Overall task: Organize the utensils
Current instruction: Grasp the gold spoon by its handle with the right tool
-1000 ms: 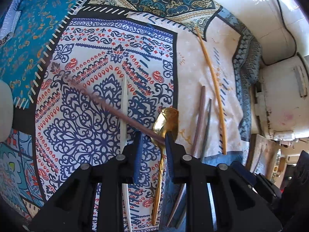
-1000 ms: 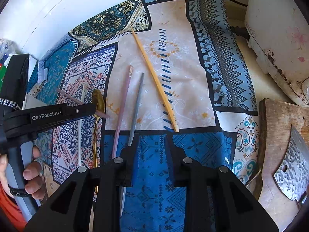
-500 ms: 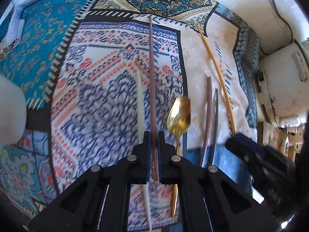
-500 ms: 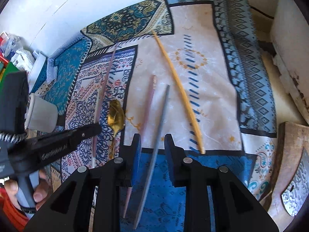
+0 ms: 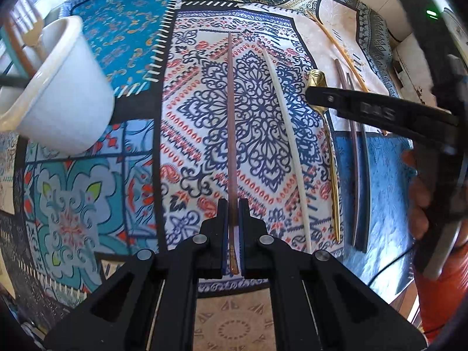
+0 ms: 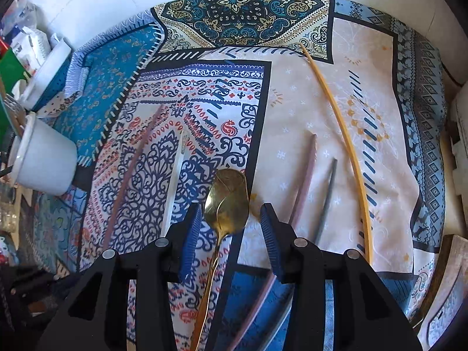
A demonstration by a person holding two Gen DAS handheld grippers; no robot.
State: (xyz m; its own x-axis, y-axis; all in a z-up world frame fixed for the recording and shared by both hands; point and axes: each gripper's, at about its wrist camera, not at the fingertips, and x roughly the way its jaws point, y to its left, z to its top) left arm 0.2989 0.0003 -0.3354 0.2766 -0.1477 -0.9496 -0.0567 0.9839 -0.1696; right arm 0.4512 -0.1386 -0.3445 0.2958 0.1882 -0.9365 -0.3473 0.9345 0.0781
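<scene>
My left gripper (image 5: 233,204) is shut on the near end of a brown chopstick (image 5: 230,117), which points away from me over the patterned cloth. To its right lie a white chopstick (image 5: 286,134) and a gold spoon (image 5: 332,169). My right gripper (image 6: 231,213) hovers over the gold spoon (image 6: 228,201). Its jaws are opening, with the spoon's bowl between them and the pads clear of it. Right of the spoon lie a mauve chopstick (image 6: 307,181), a grey chopstick (image 6: 327,196) and a long yellow chopstick (image 6: 345,134). The right gripper (image 5: 351,105) crosses the spoon in the left wrist view.
A white cup (image 5: 64,96) stands at the left of the cloth, holding a fork and other utensils; it shows as the white cup (image 6: 44,161) in the right wrist view. A wooden board (image 6: 456,263) lies at the far right. Packets and containers crowd the far left.
The left gripper shut on the brown chopstick, which swung from slanting to in line with the fingers, and moved left towards the cup. The right gripper moved left from the grey chopstick to the spoon, jaws widening.
</scene>
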